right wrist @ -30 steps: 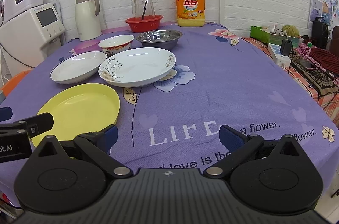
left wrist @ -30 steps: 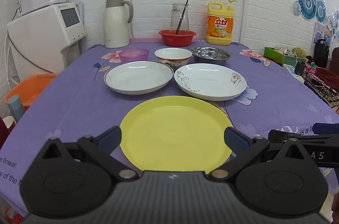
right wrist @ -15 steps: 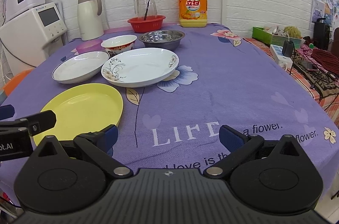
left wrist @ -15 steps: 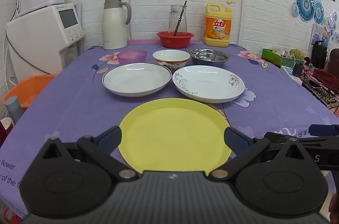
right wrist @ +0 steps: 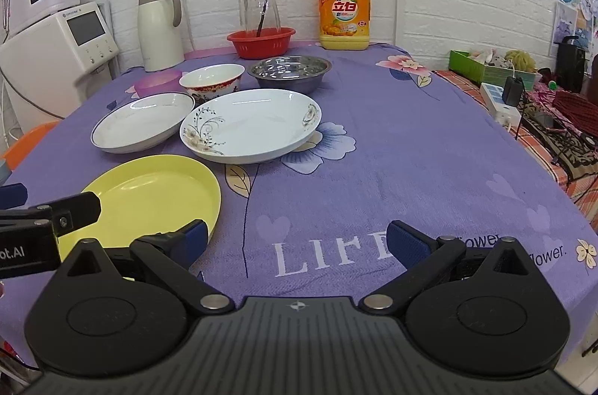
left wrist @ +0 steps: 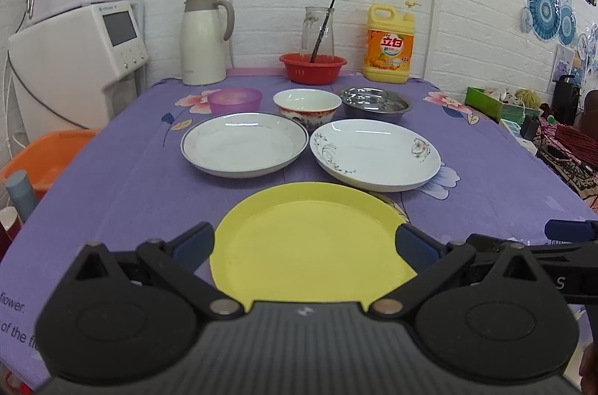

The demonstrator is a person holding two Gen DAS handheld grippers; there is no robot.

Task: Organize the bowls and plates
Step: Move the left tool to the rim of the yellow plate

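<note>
Both tools are spread wide and carry nothing. The left gripper [left wrist: 304,241] hangs above the near edge of the round yellow plastic plate [left wrist: 310,245], its blue pads to either side of the plate; the right gripper [right wrist: 297,241] hovers over bare purple flowered tablecloth [right wrist: 411,152], right of that plate.

Beyond the yellow plate lie two white plates side by side, close together: a blue-rimmed white ceramic plate [left wrist: 244,148] on the left and a white ceramic plate with a floral print [left wrist: 375,152] on the right. Farther back stand three bowls: a translucent pink bowl [left wrist: 234,99], a white bowl with a red patterned band [left wrist: 307,103] and a shiny steel bowl [left wrist: 375,103].

Nothing is stacked yet, so the step in hand is probably a first pick. To do it well, approach a plate low at its near rim, pinch the lip between the pads, lift it level and clear of its neighbours, then centre it on the receiving plate before letting go.
</note>
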